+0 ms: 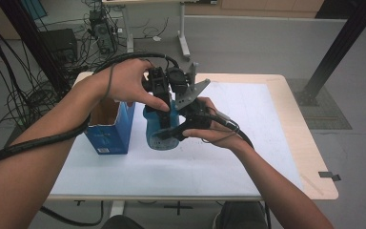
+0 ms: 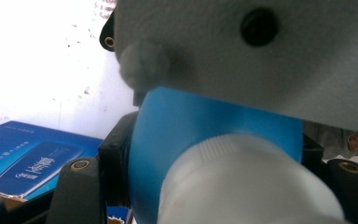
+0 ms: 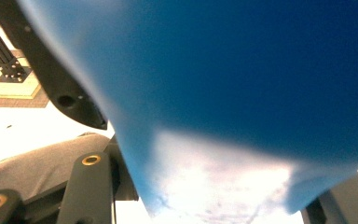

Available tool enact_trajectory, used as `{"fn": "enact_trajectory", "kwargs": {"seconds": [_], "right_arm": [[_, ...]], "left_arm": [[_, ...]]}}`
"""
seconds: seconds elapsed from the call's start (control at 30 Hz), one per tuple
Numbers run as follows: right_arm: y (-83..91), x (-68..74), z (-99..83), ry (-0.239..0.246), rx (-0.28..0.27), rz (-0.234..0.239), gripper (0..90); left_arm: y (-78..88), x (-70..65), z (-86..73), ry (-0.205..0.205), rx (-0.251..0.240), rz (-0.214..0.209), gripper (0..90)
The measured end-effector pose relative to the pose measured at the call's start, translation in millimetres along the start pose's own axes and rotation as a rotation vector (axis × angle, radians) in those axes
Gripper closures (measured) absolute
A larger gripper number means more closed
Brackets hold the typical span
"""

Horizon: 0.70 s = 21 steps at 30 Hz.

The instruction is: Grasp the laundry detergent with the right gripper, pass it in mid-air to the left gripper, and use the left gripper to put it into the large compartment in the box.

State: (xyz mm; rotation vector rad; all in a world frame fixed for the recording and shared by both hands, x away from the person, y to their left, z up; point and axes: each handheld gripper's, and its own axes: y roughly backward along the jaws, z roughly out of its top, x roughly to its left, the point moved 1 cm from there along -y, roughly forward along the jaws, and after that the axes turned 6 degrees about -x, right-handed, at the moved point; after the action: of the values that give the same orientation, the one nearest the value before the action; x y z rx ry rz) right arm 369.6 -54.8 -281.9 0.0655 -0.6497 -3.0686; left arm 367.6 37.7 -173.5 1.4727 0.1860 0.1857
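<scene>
A blue bottle (image 1: 158, 130) with a white cap stands on the white table sheet (image 1: 248, 124), held from two sides. My left gripper (image 1: 163, 110) comes down from above. In the left gripper view its black jaws flank the white cap (image 2: 247, 182) and the blue shoulder (image 2: 200, 121), and the left gripper (image 2: 214, 186) is shut there. My right gripper (image 1: 172, 135) reaches in from the right at the bottle's lower body. The right gripper (image 3: 214, 200) is shut on the blue wall (image 3: 242, 70), which sits very close to the lens.
An open blue carton (image 1: 109, 128) stands just left of the bottle, and the carton (image 2: 28, 158) lies close beside the left jaw. The right gripper's grey plate (image 2: 261, 56) hangs over the bottle. Cables and black frame posts stand beyond the table's far edge.
</scene>
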Motion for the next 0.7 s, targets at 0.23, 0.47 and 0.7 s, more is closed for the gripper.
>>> {"fn": "enact_trajectory", "kwargs": {"seconds": [0.23, 0.47, 0.7], "right_arm": [[-0.3, -0.5, -0.4, 0.003, 0.003, -0.001, 41.9], [-2.0, -1.0, -0.9, 0.000, 0.000, 0.005, 41.6], [-2.7, -0.9, -0.9, -0.001, -0.006, 0.005, 41.2]], "left_arm": [[-0.4, 0.8, -0.6, 0.004, 0.005, -0.005, 36.1], [-1.1, 2.1, -3.1, 0.014, 0.000, -0.011, 36.1], [-1.4, 3.1, -4.9, 0.022, -0.006, -0.014, 36.2]]}}
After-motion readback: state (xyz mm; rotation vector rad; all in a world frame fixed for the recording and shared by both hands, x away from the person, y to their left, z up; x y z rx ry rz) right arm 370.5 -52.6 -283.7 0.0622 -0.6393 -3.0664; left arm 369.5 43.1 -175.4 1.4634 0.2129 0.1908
